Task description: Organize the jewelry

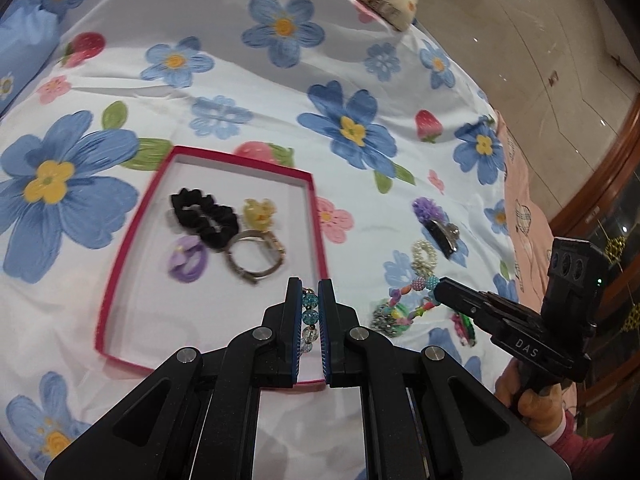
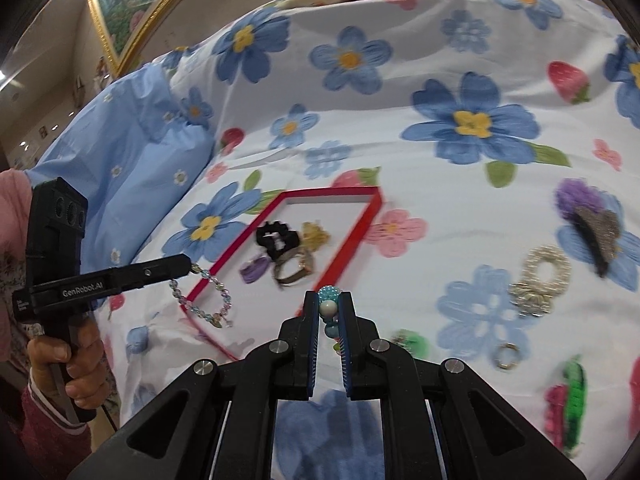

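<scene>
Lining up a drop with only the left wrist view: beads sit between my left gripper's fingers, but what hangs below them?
Observer: A whole loop of pale beaded bracelet dangles from the left gripper, crossing the red box's rim.
Operator: Right gripper holding anything?
Observer: Yes, the right gripper is shut on a bead strand, white and blue beads between its fingers.
Operator: Anything hidden behind it?
Observer: A small ring on the cloth.

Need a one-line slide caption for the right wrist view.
Right gripper shut on a colourful bead strand beside the red tray; left gripper dangling a crystal bracelet.
</scene>
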Tool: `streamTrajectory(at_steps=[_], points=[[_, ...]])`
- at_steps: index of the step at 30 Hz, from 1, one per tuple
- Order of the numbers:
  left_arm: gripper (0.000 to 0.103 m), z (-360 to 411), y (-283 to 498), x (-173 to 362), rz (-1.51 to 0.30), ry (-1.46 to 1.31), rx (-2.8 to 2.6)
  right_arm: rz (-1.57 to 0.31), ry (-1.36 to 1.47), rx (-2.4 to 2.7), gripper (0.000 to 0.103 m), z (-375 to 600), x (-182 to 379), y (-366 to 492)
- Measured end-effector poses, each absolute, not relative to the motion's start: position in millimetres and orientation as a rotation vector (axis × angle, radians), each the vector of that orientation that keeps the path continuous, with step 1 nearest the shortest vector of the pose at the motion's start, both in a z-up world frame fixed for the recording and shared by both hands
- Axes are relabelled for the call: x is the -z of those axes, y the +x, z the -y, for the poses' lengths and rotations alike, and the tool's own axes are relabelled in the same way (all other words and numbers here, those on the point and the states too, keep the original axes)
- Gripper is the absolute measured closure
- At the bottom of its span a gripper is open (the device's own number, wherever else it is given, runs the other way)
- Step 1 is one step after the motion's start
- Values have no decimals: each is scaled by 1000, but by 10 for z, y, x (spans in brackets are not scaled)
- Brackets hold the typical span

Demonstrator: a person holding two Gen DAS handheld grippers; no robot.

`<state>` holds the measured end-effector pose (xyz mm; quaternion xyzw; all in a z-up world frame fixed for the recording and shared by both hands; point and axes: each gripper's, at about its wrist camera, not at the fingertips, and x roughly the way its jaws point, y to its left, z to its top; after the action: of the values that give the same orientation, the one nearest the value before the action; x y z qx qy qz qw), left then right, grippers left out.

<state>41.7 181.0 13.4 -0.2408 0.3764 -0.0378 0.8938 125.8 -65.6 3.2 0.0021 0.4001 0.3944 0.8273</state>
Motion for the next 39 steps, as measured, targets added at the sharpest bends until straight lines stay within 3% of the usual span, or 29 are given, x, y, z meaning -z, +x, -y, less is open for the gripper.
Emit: streamTrajectory(at_steps=[19, 39], points=[[96, -2346, 586, 381, -838, -593, 26, -963, -59, -984, 94, -455, 413, 1262], [96, -2528, 806, 852, -944, -513, -103, -1062, -209, -892, 94, -700, 865, 1542]])
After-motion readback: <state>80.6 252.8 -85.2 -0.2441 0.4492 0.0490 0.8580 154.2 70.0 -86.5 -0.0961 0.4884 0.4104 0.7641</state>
